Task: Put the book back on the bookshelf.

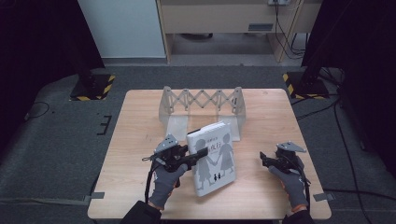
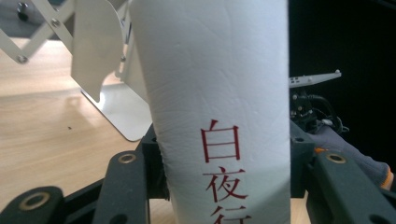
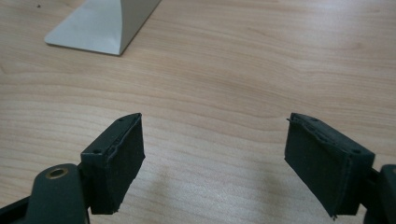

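White paper jacket, creased and matte: that's the book [image 2: 217, 107] between the jaws of the left gripper [image 1: 198, 155], clamped across its spine. In the left gripper view the spine stands upright w/ red characters running down it and a black jaw tight against each side. From the high view the book sits tilted, bottom end near the person, top end leaning away toward the rack [image 1: 201, 106]; can't tell if its lower corner touches the table [image 1: 140, 121].

Handling, as a guess: thick hardback-size vol, so fairly heavy for a one-side pinch, stiff across the spine but the jacket is loose paper and prob. slippery, may slide over the boards. Pages on the far side are unsupported and could sag or fan open. Best hold is where it is now, mid-spine, squeezing the covers flat; a second grip on the open edge would stop twist.

Right gripper [image 1: 266, 161] hovers well to the right of the book, jaws apart, nothing between them, bare wood below in its own view.

Beyond the left gripper, past the book's top: the rack, a grey expanding bookend, w/ one end plate [image 2: 95, 44] just behind the spine.
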`<state>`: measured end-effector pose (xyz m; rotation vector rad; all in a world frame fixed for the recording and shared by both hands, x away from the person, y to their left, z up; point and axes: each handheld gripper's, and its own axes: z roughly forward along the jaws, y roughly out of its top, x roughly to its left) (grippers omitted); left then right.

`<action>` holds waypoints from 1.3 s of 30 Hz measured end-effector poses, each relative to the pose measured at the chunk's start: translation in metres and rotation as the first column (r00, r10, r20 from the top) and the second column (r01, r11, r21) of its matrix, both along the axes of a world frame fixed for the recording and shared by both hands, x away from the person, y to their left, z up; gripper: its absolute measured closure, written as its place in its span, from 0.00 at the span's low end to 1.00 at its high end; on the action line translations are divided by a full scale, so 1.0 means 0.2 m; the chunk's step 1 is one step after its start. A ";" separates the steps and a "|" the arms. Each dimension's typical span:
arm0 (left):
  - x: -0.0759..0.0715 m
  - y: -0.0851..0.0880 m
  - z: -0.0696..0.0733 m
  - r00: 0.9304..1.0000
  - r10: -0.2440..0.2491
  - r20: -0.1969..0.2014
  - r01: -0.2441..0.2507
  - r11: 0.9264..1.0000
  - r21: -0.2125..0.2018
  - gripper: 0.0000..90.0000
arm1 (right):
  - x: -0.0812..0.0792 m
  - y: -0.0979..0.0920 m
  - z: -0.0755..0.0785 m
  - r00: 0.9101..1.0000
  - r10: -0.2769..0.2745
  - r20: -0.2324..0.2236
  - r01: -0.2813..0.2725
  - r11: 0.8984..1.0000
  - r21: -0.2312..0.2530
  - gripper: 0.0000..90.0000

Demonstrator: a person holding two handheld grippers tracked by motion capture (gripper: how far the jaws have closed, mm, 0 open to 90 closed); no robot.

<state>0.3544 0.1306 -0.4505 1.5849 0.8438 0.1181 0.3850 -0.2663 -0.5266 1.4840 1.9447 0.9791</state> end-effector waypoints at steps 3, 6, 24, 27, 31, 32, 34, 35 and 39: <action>-0.02 0.02 -0.01 1.000 -0.026 -0.005 0.026 1.000 -0.006 0.54 | 0.00 0.00 -0.01 1.000 -0.006 -0.003 0.006 1.000 -0.005 0.22; -0.03 0.04 -0.02 0.999 -0.033 -0.007 0.033 0.999 -0.002 0.54 | 0.00 0.00 -0.02 1.000 -0.003 -0.010 0.003 1.000 -0.019 0.21; -0.06 0.02 -0.03 0.998 -0.069 0.013 0.068 0.997 0.031 0.51 | 0.02 0.00 -0.05 0.999 -0.009 -0.042 0.007 0.999 -0.042 0.18; -0.08 0.02 -0.03 0.996 -0.086 0.027 0.085 0.996 0.038 0.51 | 0.02 0.00 -0.05 0.999 -0.005 -0.050 0.003 0.999 -0.046 0.18; -0.09 0.01 -0.02 0.994 -0.101 0.035 0.099 0.994 0.039 0.51 | 0.02 0.00 -0.05 0.998 -0.005 -0.055 0.002 0.999 -0.046 0.18; -0.09 0.00 -0.02 0.994 -0.106 0.042 0.104 0.994 0.047 0.51 | 0.02 0.00 -0.06 0.998 -0.006 -0.063 0.003 0.999 -0.046 0.17; -0.10 -0.01 -0.01 0.992 -0.115 0.050 0.112 0.992 0.057 0.51 | 0.02 0.00 -0.06 0.997 -0.006 -0.071 0.002 0.999 -0.051 0.17; -0.10 -0.01 -0.01 0.992 -0.115 0.050 0.112 0.992 0.057 0.51 | 0.02 0.00 -0.06 0.997 -0.006 -0.071 0.002 0.999 -0.051 0.17; -0.11 -0.02 -0.01 0.990 -0.130 0.055 0.127 0.990 0.063 0.52 | 0.02 0.00 -0.06 0.997 -0.006 -0.073 0.002 0.999 -0.053 0.17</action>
